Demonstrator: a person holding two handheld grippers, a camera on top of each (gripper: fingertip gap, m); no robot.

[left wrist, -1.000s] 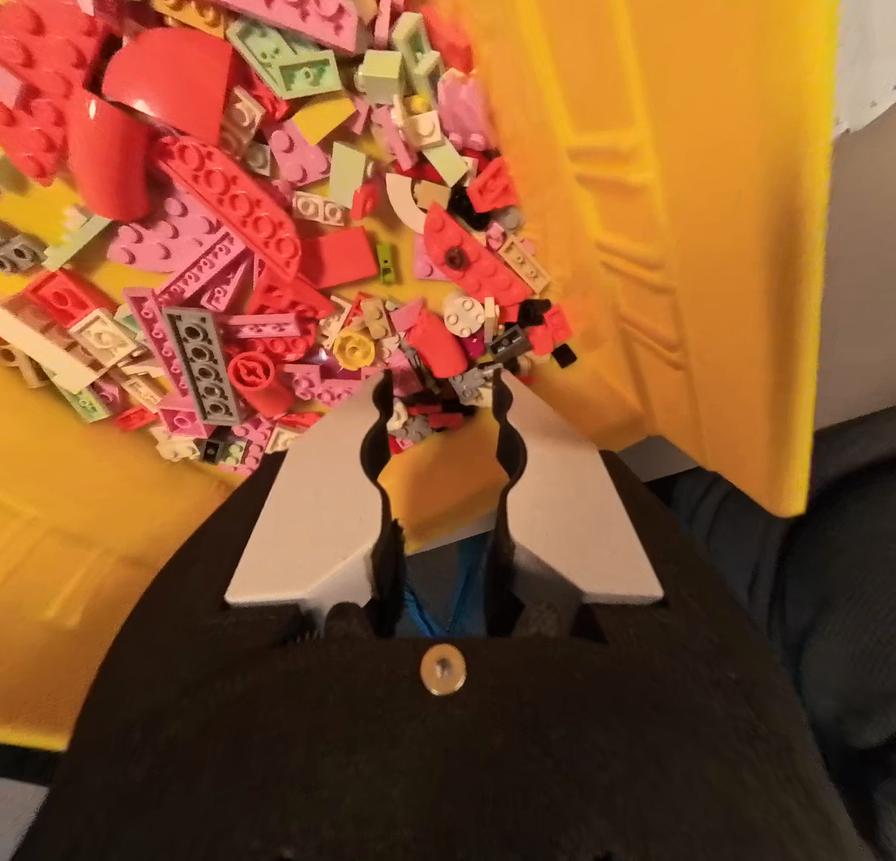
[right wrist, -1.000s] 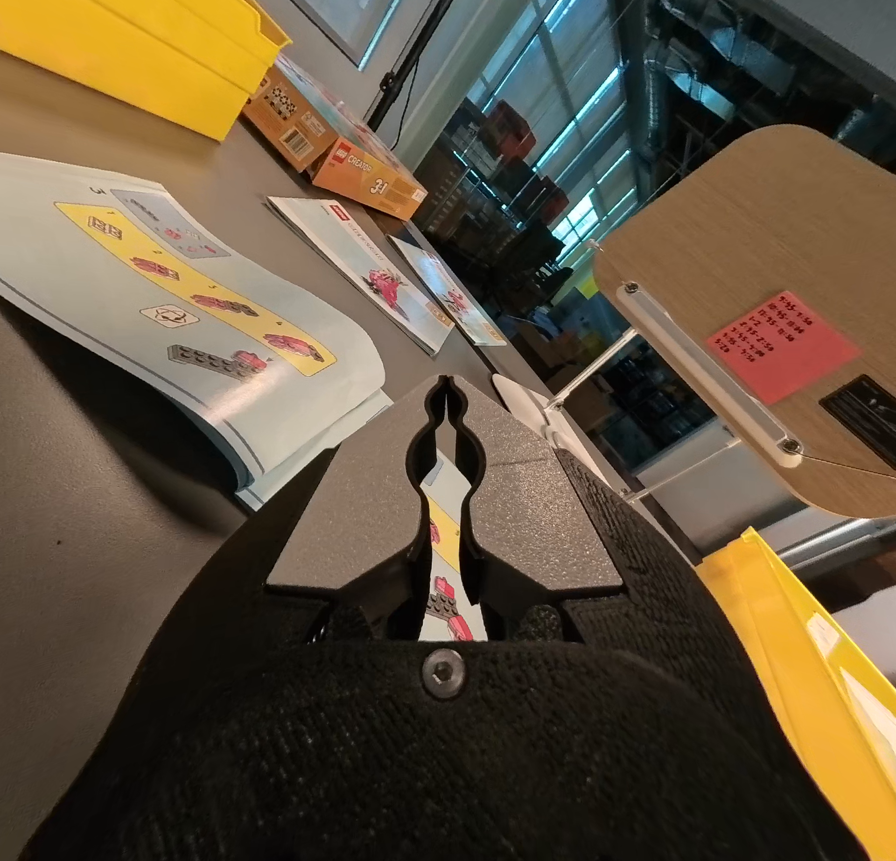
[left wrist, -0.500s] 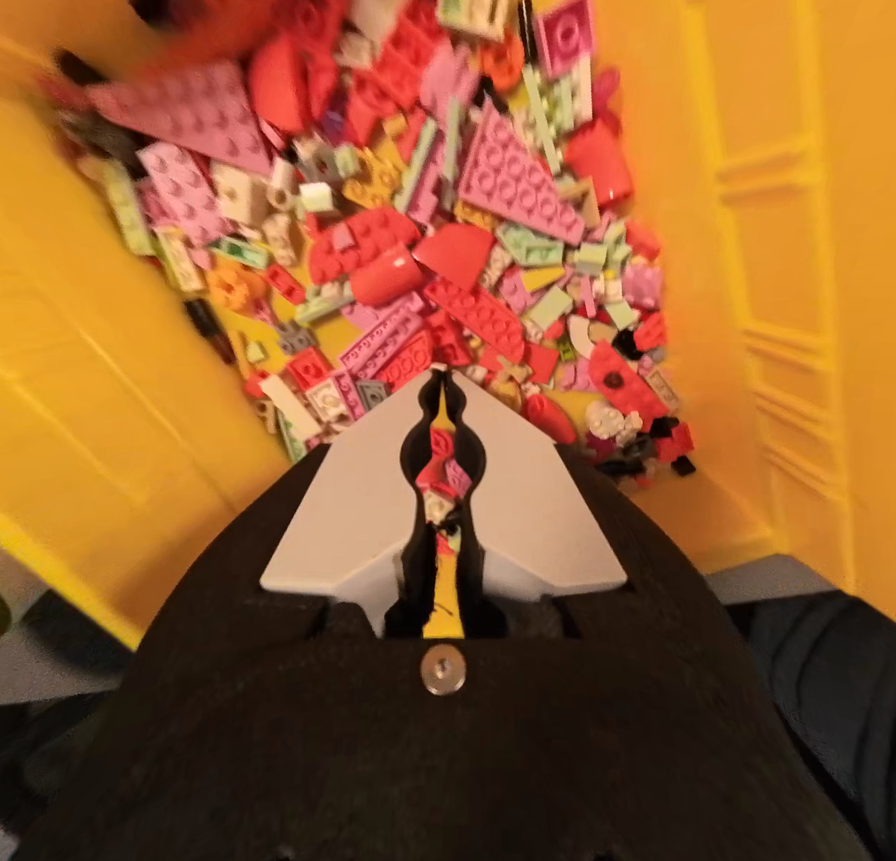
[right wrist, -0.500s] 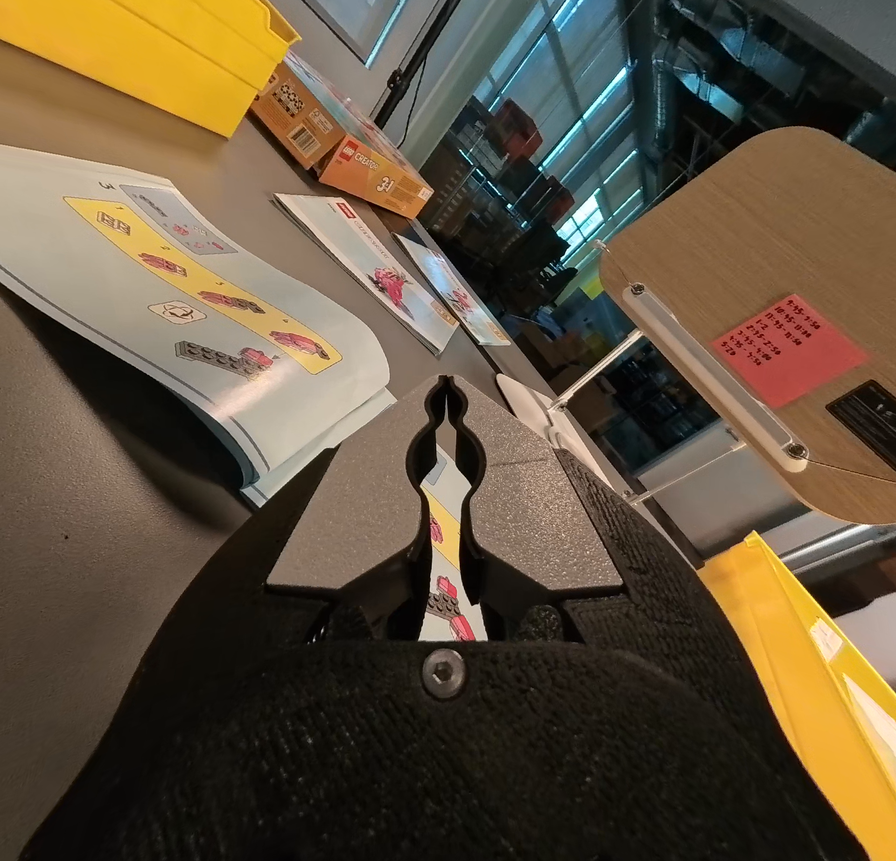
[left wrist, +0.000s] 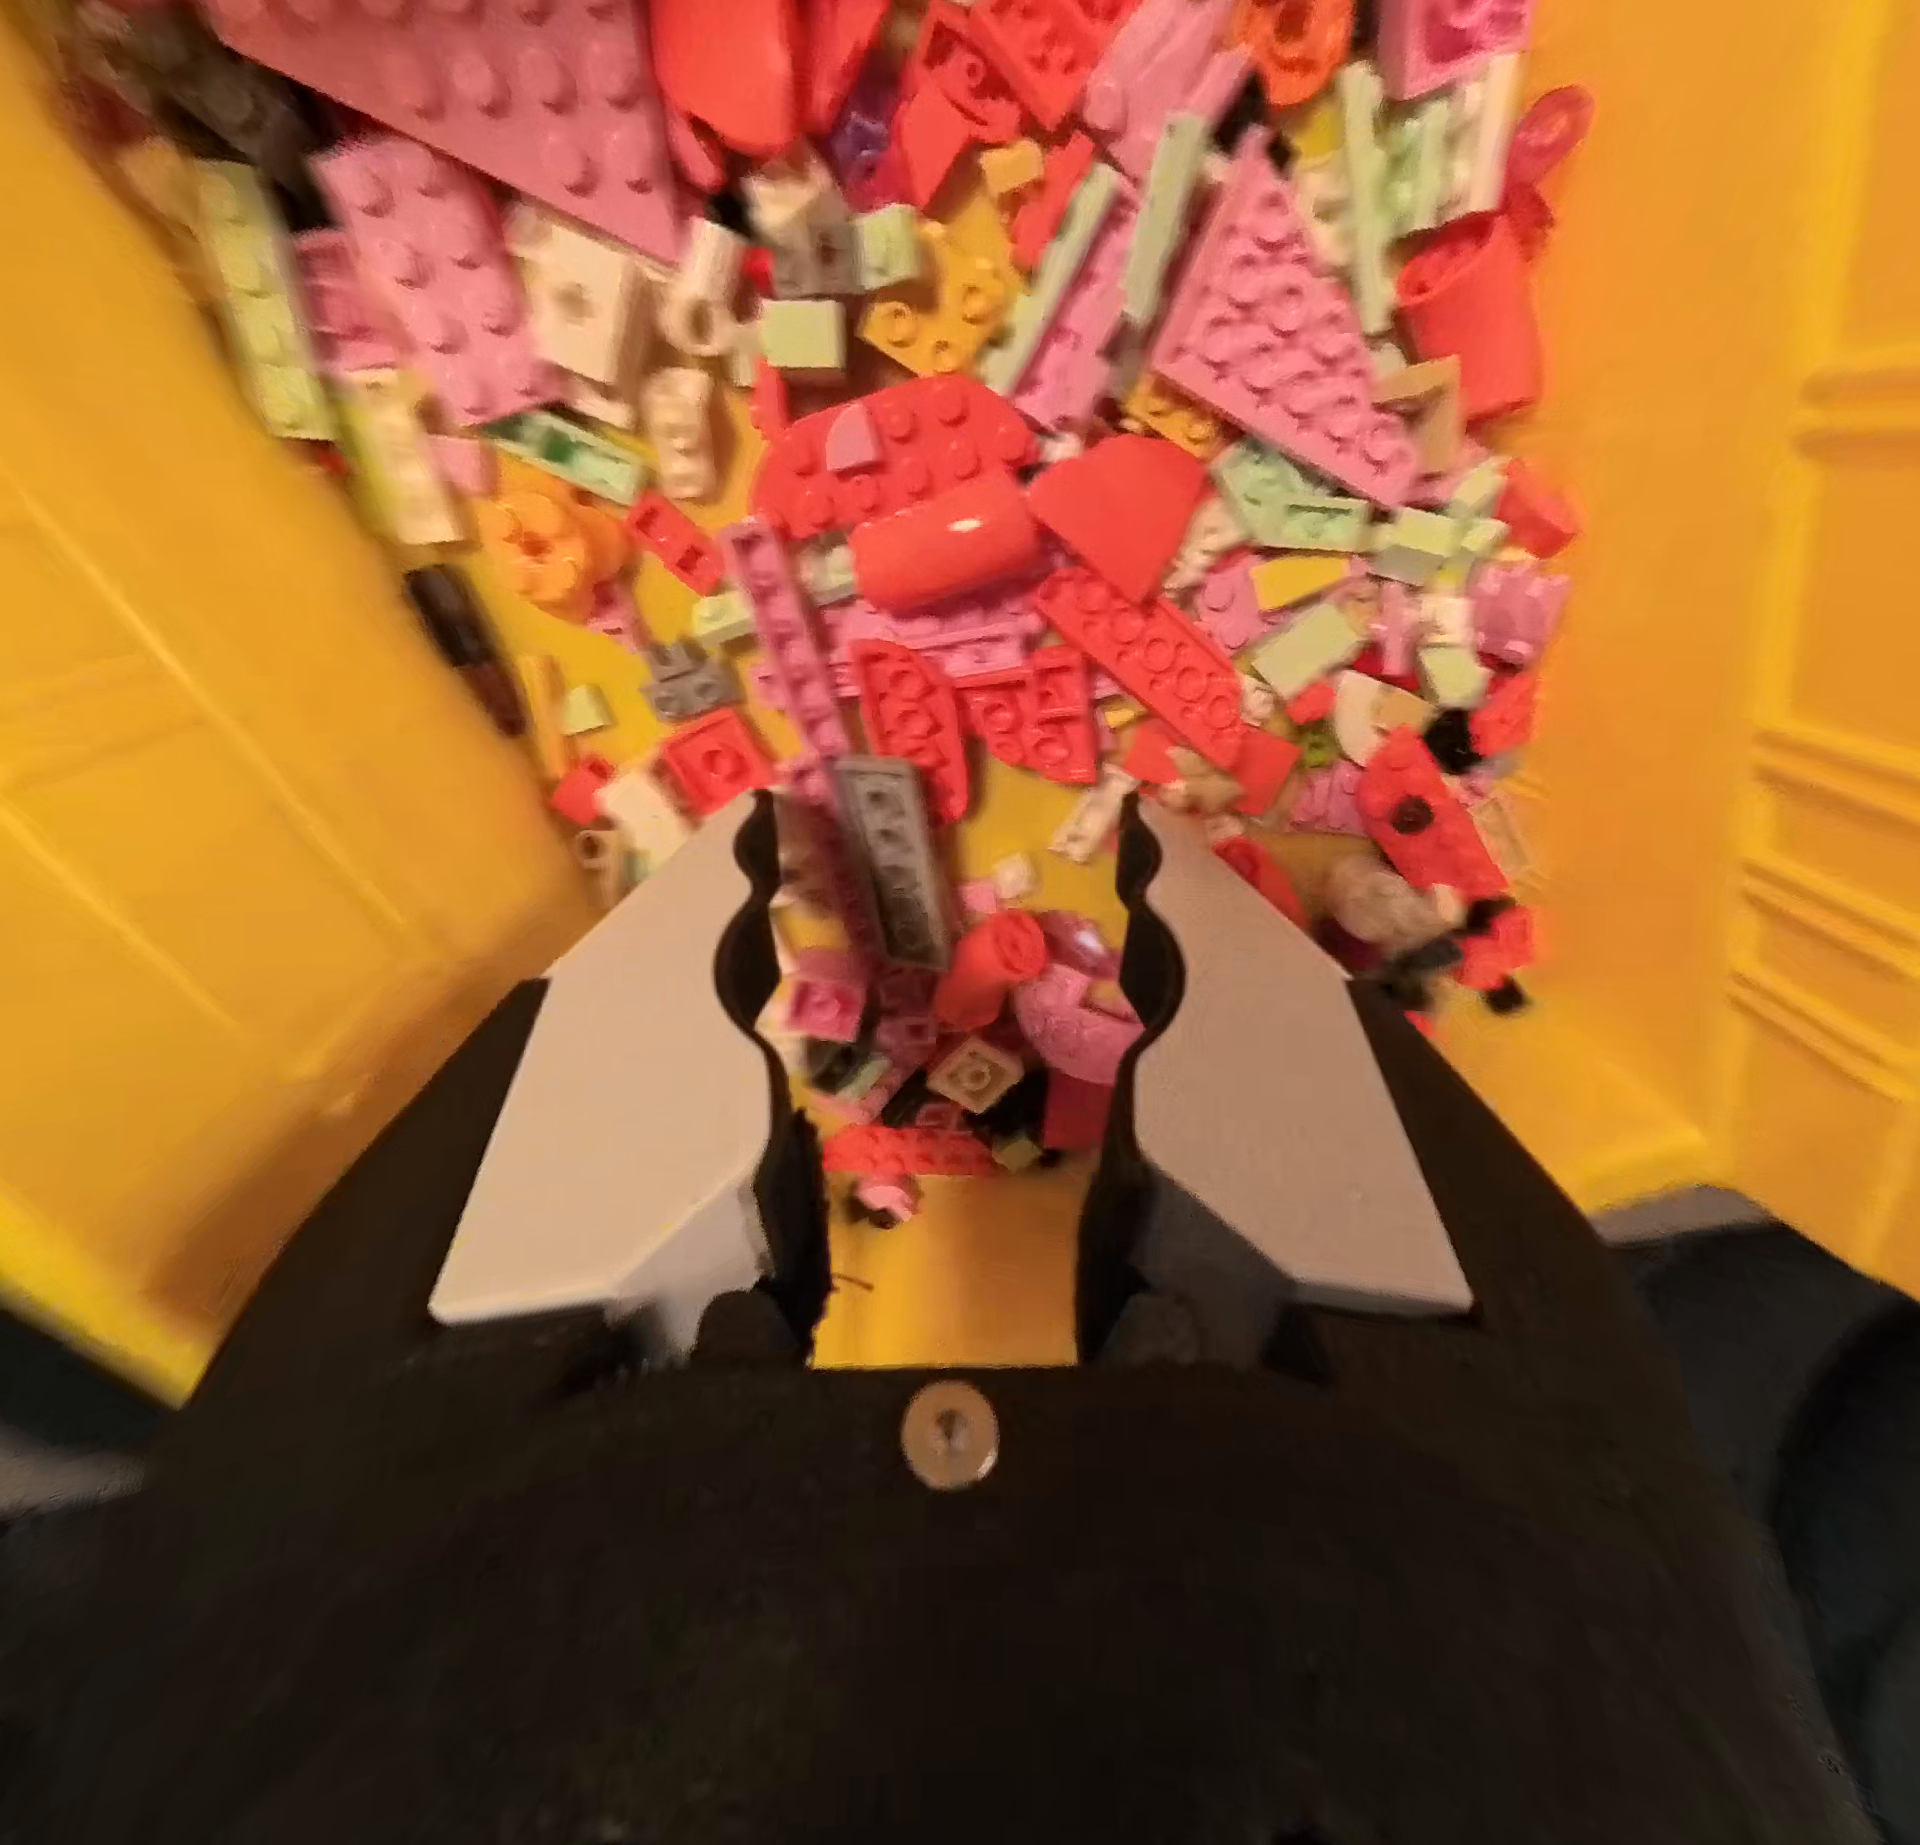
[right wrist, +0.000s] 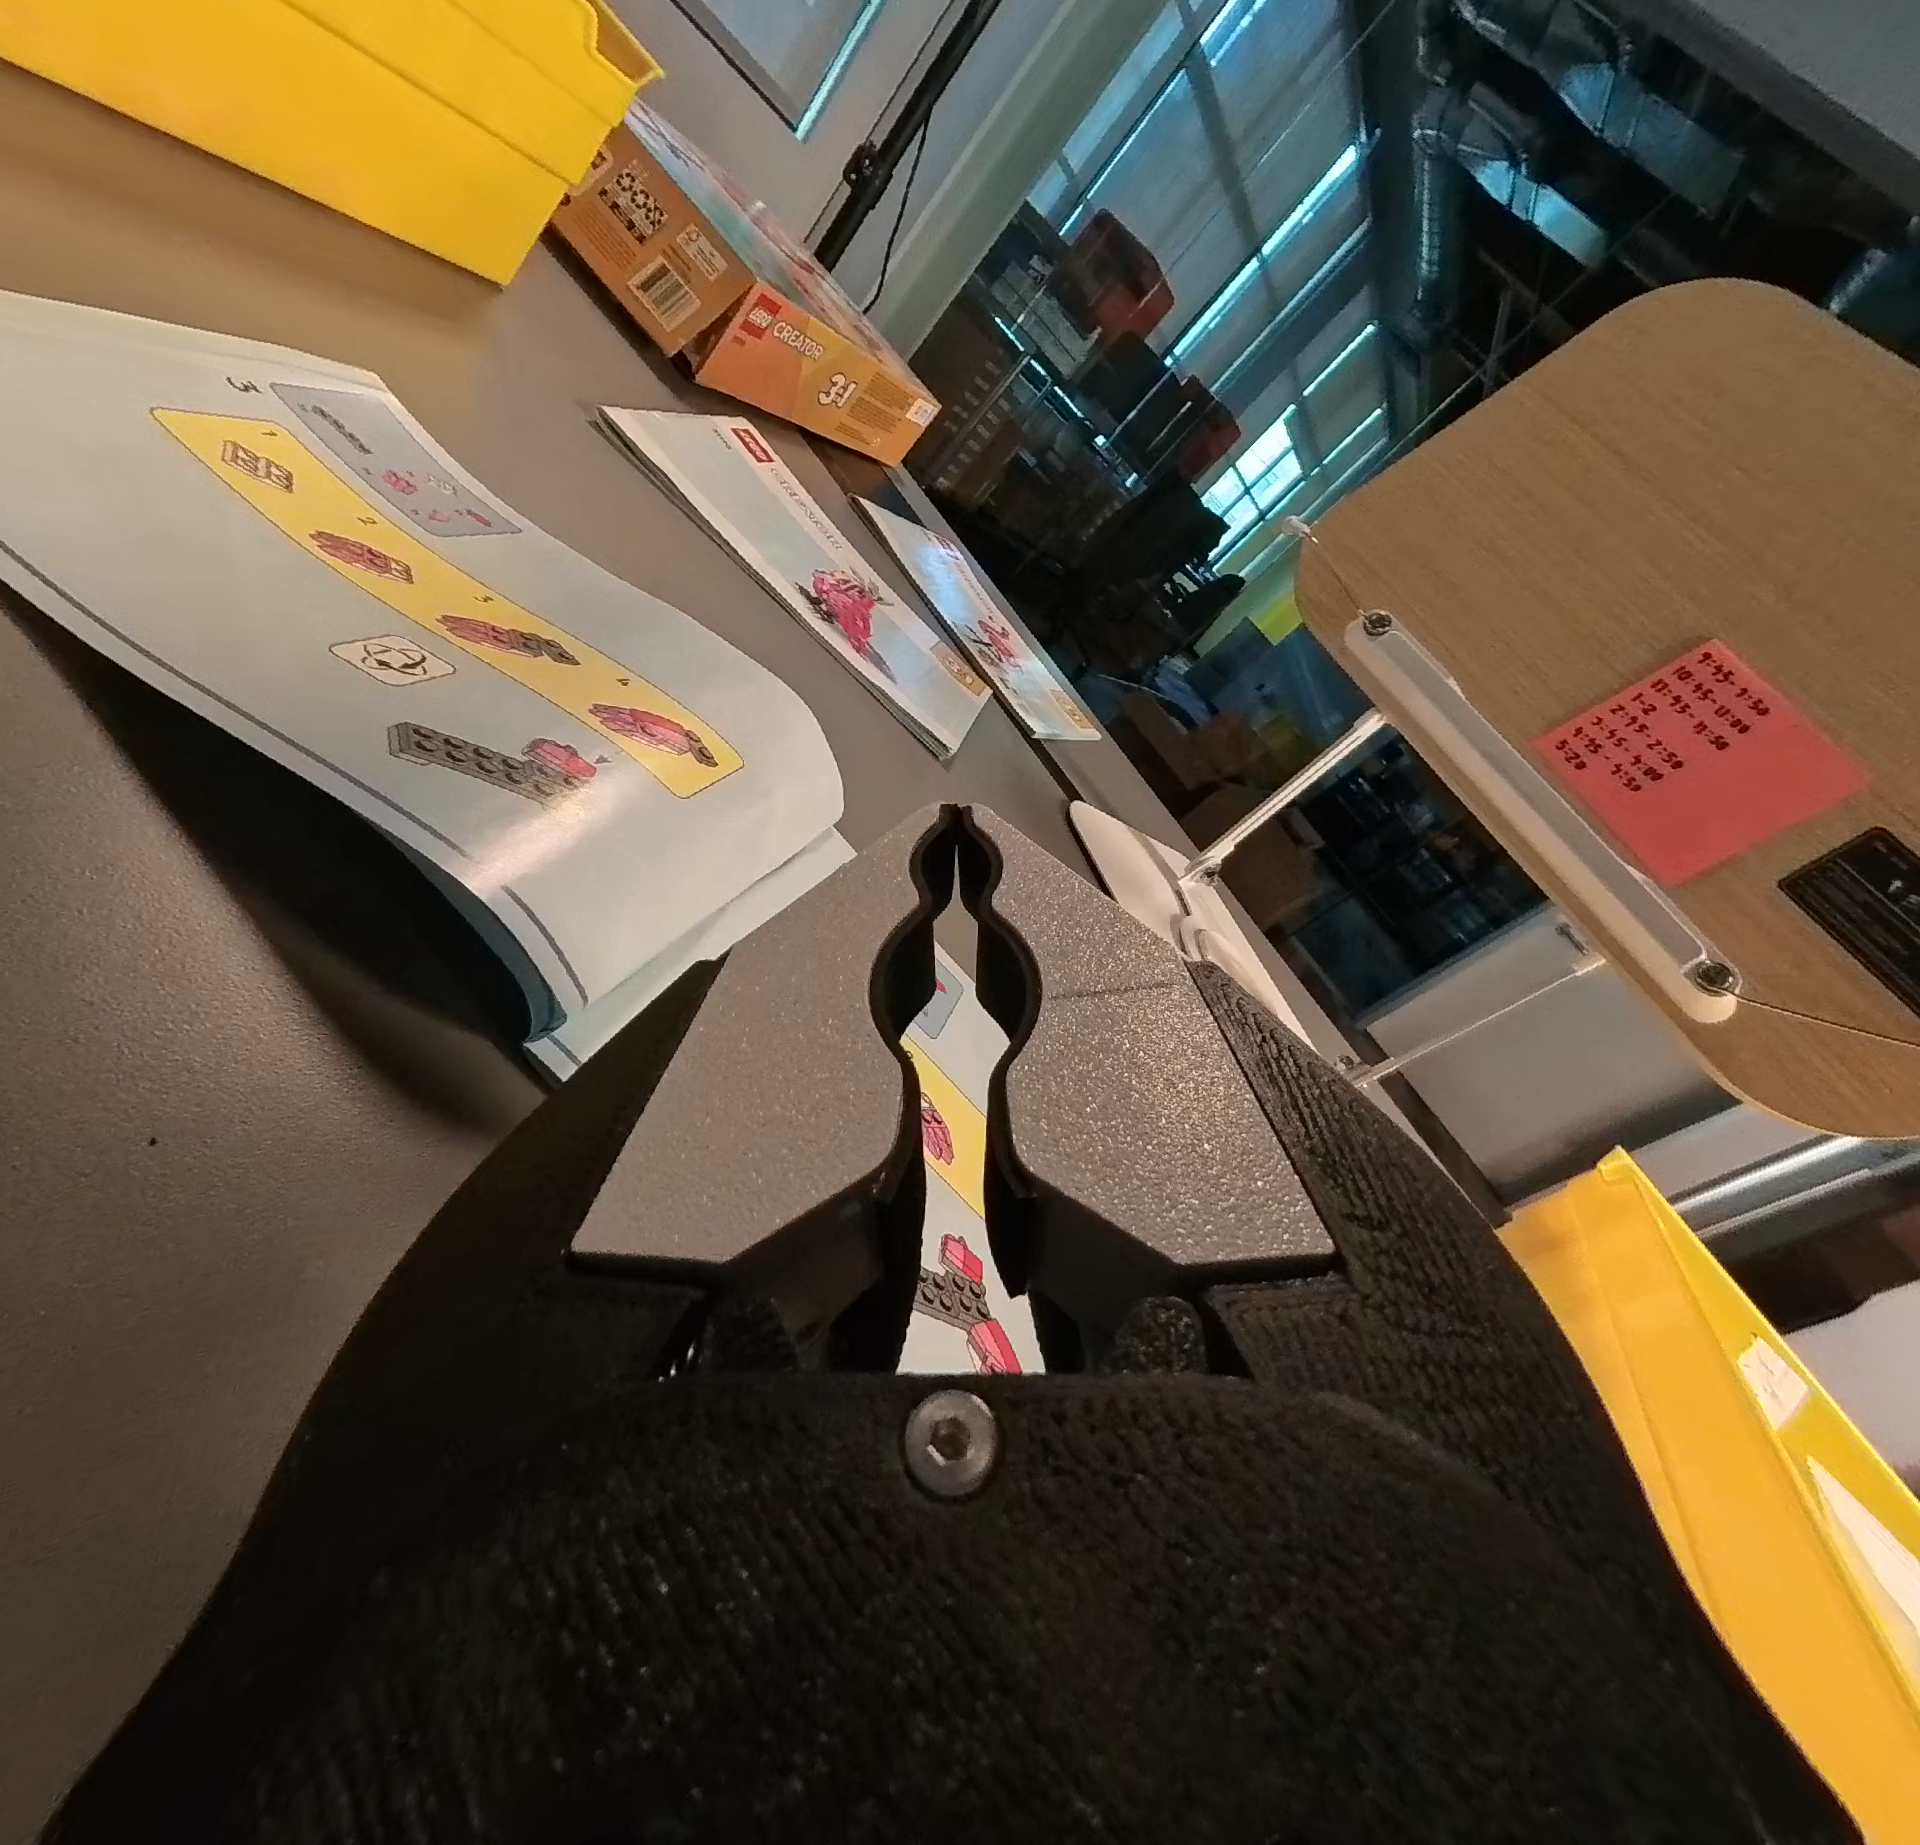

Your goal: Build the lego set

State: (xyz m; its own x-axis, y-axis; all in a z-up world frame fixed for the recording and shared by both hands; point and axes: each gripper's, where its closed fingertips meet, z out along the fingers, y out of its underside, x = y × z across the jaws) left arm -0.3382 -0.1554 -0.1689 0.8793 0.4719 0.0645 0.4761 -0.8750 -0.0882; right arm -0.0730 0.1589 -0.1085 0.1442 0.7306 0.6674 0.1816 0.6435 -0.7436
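Left gripper [left wrist: 945, 819] hangs over a yellow bin [left wrist: 208, 756] of loose toy bricks, its white fingers [left wrist: 665, 964] spread wide with nothing pressed between them. Framed in the gap, a grey studded plate [left wrist: 899, 865] lies on the pile, its long axis running away from the gripper and leaning a little left at the far end. A red cylinder piece [left wrist: 992, 964] sits just right of it, near the right finger. Bare yellow floor shows between the plate and that right fingertip; the bin's side walls rise on both sides, the right wall [left wrist: 1714, 652] nearer the pile's edge.

Right gripper [right wrist: 958, 819] has its dark fingers [right wrist: 790, 1016] closed tip to tip, with nothing between the tips. It hovers low over a grey table [right wrist: 208, 1120], above an open instruction booklet [right wrist: 468, 652]. An orange box [right wrist: 790, 351] and stacked yellow trays [right wrist: 312, 81] lie beyond.
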